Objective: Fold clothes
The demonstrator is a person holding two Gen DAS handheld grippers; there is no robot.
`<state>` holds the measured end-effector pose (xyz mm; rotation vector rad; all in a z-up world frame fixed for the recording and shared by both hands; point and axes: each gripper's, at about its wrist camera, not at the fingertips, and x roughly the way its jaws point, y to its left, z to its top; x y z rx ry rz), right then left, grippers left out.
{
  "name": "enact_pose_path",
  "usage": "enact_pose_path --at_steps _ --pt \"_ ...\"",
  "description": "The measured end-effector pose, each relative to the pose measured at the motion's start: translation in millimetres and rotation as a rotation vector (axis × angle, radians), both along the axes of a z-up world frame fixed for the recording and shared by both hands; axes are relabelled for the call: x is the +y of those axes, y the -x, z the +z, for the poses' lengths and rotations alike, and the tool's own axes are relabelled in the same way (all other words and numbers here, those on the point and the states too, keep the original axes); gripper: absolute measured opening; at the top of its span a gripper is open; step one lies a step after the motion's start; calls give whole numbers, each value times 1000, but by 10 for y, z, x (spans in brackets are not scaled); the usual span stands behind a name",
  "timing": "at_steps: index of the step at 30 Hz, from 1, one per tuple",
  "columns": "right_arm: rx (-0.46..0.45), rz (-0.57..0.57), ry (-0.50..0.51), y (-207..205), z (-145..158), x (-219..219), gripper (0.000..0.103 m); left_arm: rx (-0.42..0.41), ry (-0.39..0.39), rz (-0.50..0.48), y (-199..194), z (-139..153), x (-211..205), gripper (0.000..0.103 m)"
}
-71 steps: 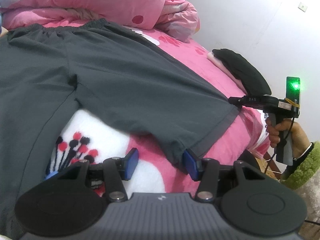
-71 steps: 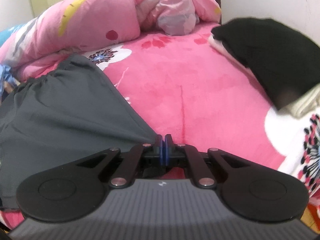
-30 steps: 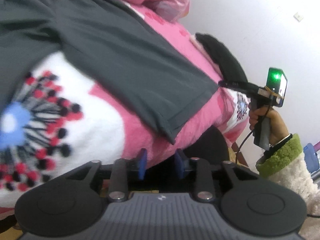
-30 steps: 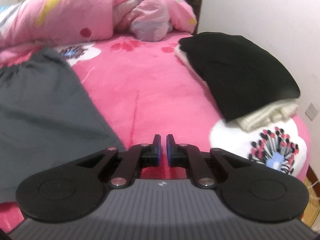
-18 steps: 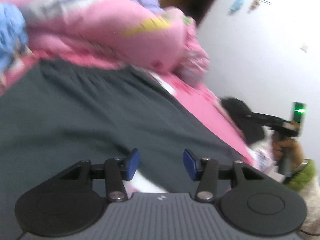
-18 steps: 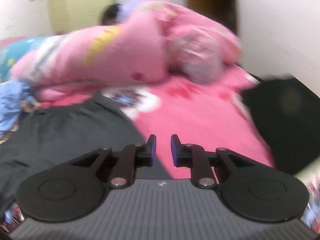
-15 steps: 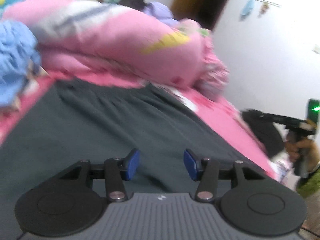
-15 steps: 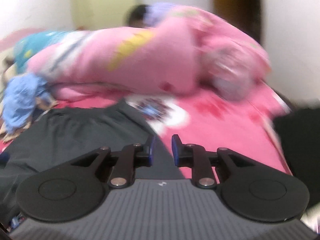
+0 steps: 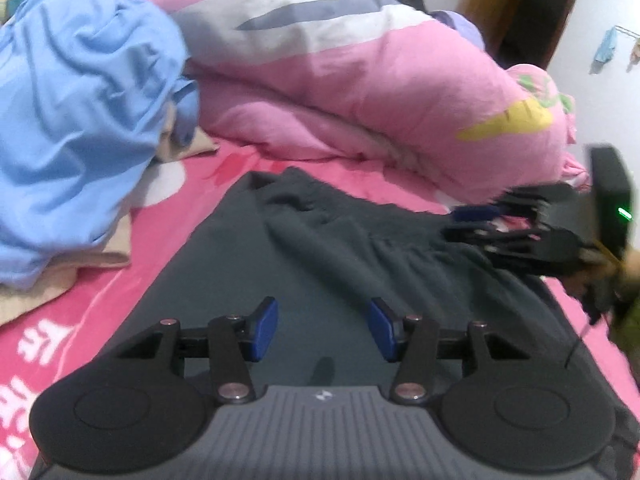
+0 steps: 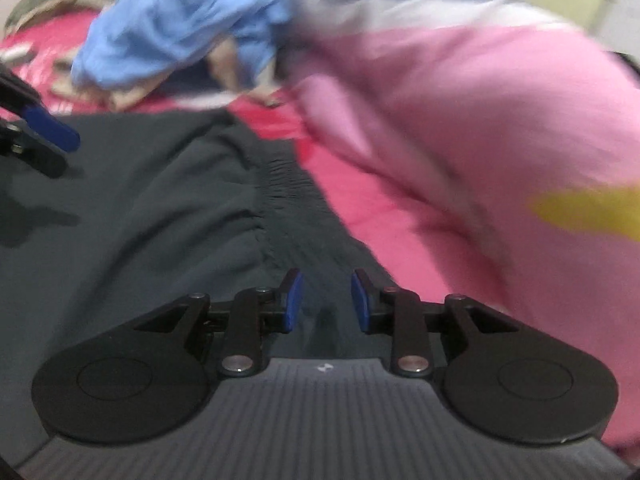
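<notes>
Dark grey shorts (image 9: 340,264) lie spread on the pink bed, their gathered waistband (image 10: 286,184) toward the quilt. My left gripper (image 9: 322,330) hovers open over the middle of the shorts, nothing between its blue pads. My right gripper (image 10: 326,300) is open just above the waistband at its right end, empty too. In the left wrist view the right gripper (image 9: 496,220) shows blurred at the right, held by a hand in a green cuff. In the right wrist view a blue pad of the left gripper (image 10: 52,128) shows at the far left.
A rolled pink quilt (image 9: 360,80) lies across the bed behind the shorts. A heap of light blue cloth (image 9: 80,112) sits at the left on a beige layer. The pink sheet (image 9: 80,320) borders the shorts on the left. A dark doorway (image 9: 528,20) is far back.
Both grippers swung from the shorts' leg hems at the bed's near edge up toward the waistband. The right gripper, shut on the hem before, has opened; the left stays open.
</notes>
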<state>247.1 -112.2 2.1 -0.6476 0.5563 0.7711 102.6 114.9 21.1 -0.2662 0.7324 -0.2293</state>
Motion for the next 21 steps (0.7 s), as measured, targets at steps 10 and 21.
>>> enact_pose_path --at_steps 10,21 --pt "145 123 61 -476 -216 583 24 -4 22 18 -4 -202 179 51" --pt "34 92 104 -179 -81 535 3 -8 18 37 -8 -247 242 52"
